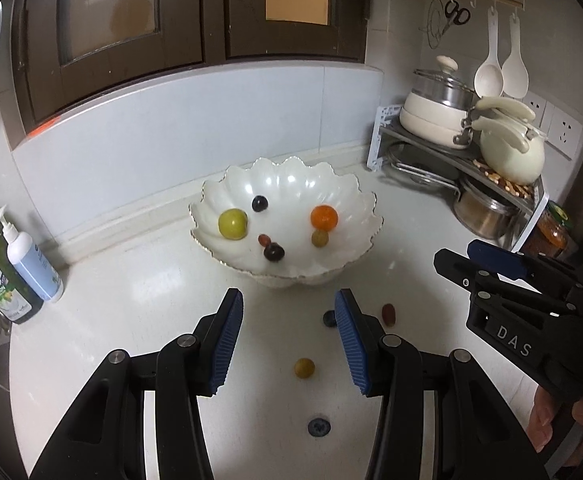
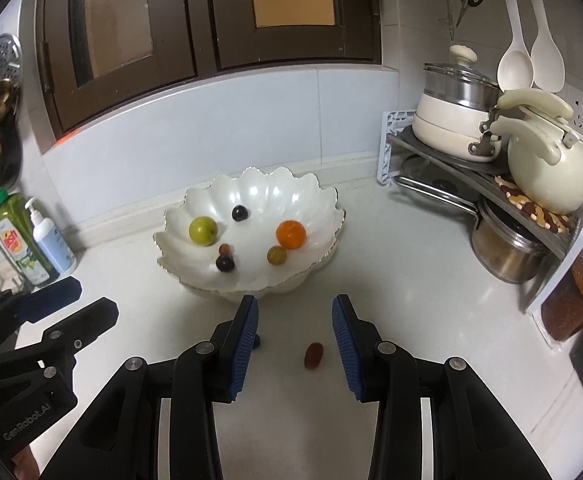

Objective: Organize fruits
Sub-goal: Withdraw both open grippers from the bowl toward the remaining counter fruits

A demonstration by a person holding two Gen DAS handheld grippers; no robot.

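Both tongs gape wide, empty — right tongs (image 2: pixel 295 344) frame the red grape (image 2: pixel 314 355); next, descend, pinch, carry to bowl (image 2: pixel 251 280).

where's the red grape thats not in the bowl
The red grape lies on the counter in front of the bowl, between the open right gripper fingers.

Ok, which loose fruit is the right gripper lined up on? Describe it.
Start at the white scalloped bowl on the counter. In front of it, between the open right gripper fingers, lies a red grape: oval and reddish-brown, unlike the dark round blueberry beside it.
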